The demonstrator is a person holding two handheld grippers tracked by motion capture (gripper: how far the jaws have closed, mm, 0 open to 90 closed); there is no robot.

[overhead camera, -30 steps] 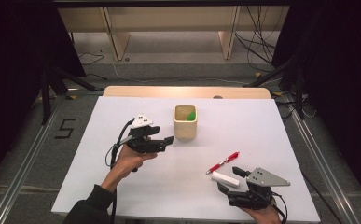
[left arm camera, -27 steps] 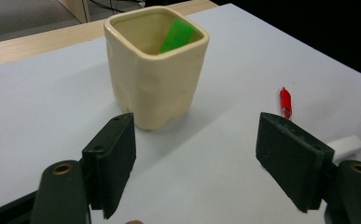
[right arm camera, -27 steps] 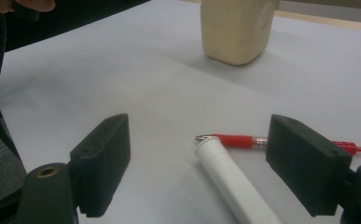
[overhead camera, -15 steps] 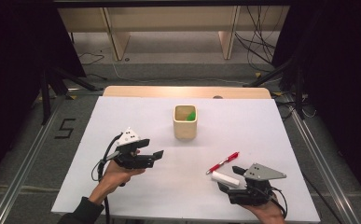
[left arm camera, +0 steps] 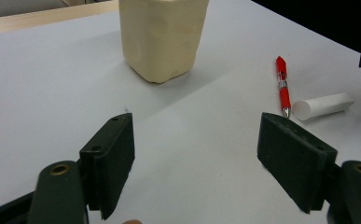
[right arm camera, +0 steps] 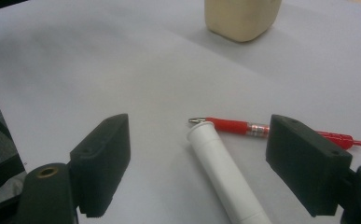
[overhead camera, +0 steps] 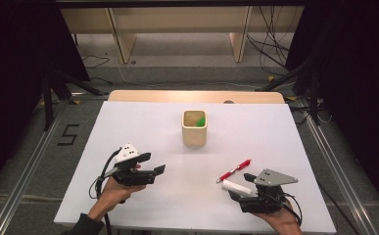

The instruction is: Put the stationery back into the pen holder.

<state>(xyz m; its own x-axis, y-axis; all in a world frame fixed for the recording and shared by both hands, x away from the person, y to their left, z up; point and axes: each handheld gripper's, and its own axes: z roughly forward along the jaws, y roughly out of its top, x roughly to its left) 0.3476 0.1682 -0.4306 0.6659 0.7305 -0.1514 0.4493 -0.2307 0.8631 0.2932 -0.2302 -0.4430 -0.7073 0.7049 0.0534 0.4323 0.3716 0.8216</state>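
White counter [overhead camera: 128,127] under a dark room, with a cream cup [overhead camera: 195,128] standing near the middle and something green inside it. On the near right lie a red pen [overhead camera: 234,170] and a white tube [overhead camera: 237,187], just beside each other and almost touching at their tips. The right gripper [overhead camera: 241,185] sits low over the tube with its jaws spread, the tube lying between them but not pinched. The left gripper [overhead camera: 153,164], near left, is spread and empty, pointing right toward the cup. The step appears to be the reach for the tube; next the right jaws would need to close on it, keeping clear of the pen, then carry it to the cup.
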